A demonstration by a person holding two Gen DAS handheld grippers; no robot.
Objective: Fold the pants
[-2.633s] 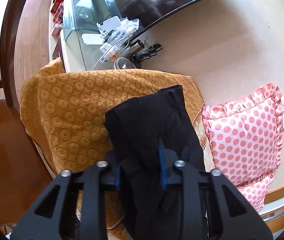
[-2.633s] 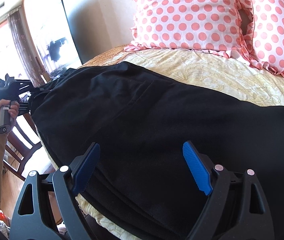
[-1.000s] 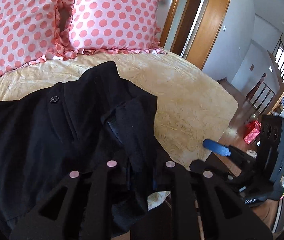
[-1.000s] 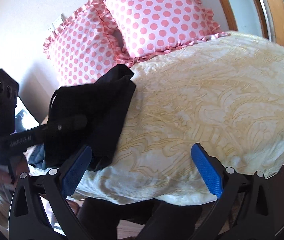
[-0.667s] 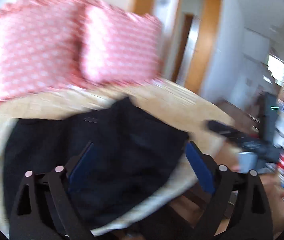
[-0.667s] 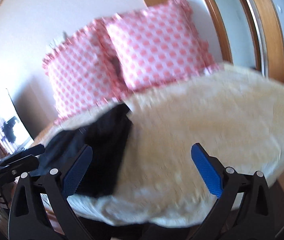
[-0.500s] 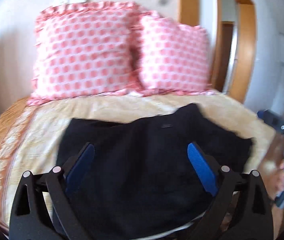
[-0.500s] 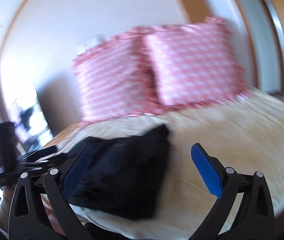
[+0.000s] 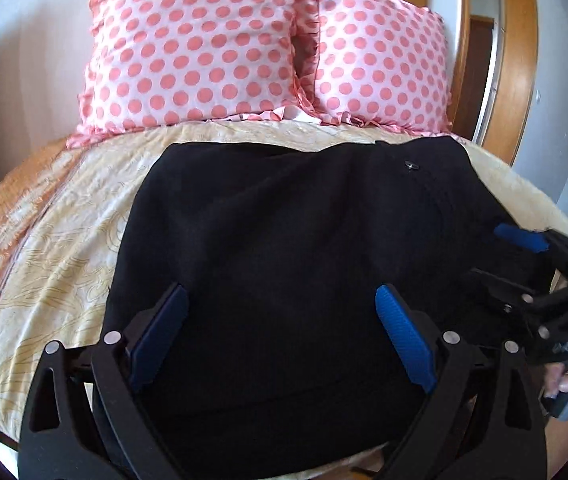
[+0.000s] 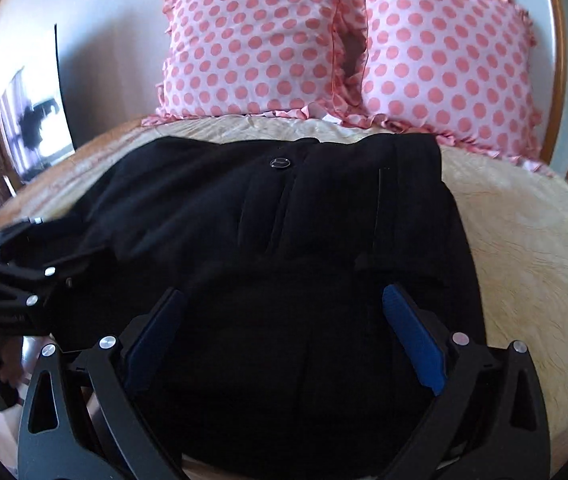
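While the black pants (image 9: 303,260) lie folded on the bed (image 9: 56,240), long side running left to right before me, my left gripper (image 9: 280,332) and right gripper (image 10: 284,332) hover over their near edge, fingers apart, holding nothing.

Both wrist views over pants (image 9: 284,240)

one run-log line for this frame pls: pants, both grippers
pants: folded, flat on bed, button end toward pillows | left gripper: open, empty, over pants | right gripper: open, empty, over pants
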